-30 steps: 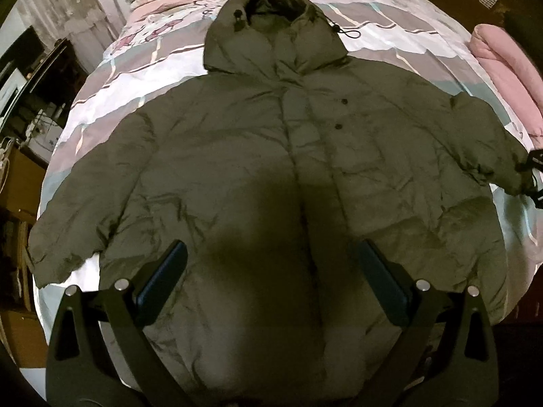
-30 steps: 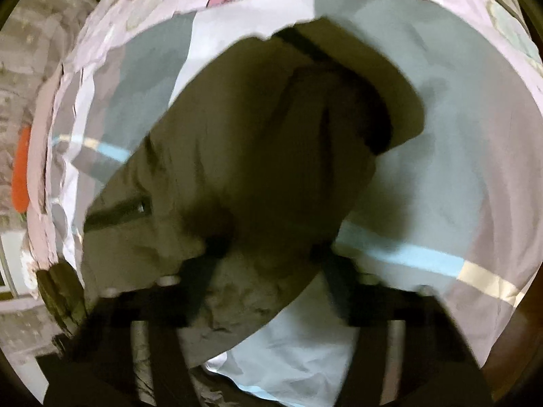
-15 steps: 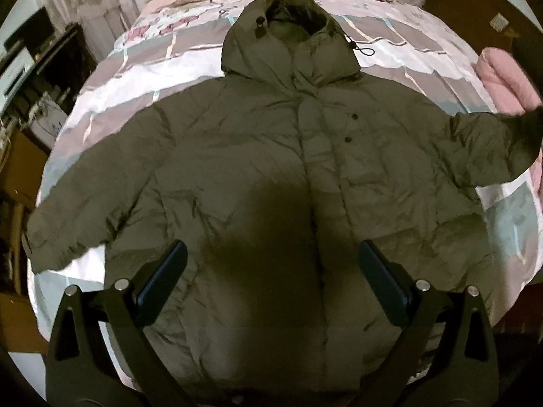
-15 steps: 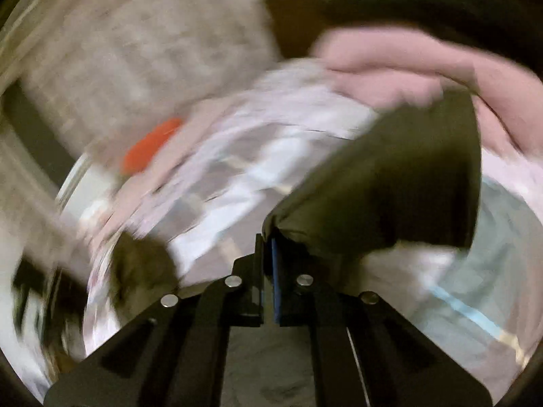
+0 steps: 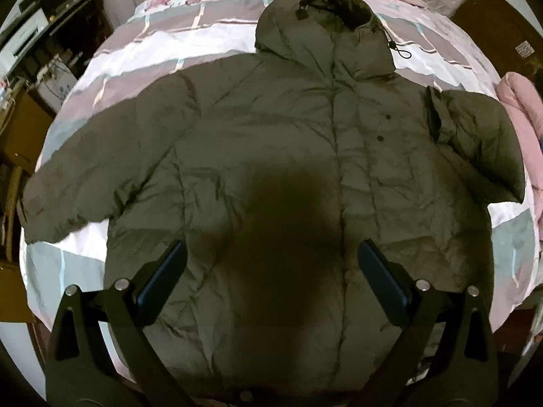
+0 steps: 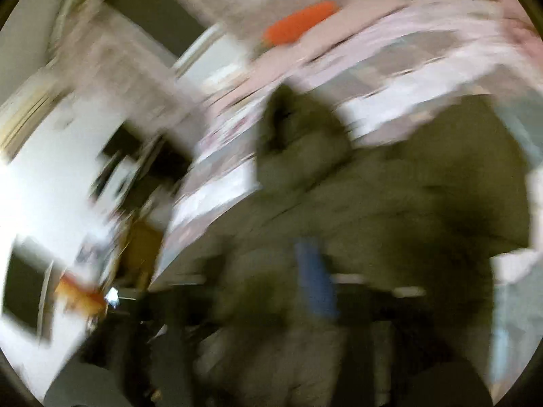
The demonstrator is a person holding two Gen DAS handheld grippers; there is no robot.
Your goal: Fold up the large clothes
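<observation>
A patchwork-covered bed is carrying an olive hooded puffer jacket, which is lying front-up across it with one sleeve stretching out flat and the opposite sleeve lying folded inward over the jacket's shoulder. The left claw is hovering above the jacket's lower front with its jaws standing wide apart, gripping nothing. The right claw is showing only as a blur over the jacket, its jaws opening, with nothing discernible between them.

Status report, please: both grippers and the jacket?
Left gripper open, above jacket. Right gripper opening, view blurred. One sleeve folded inward. Nothing in way.
</observation>
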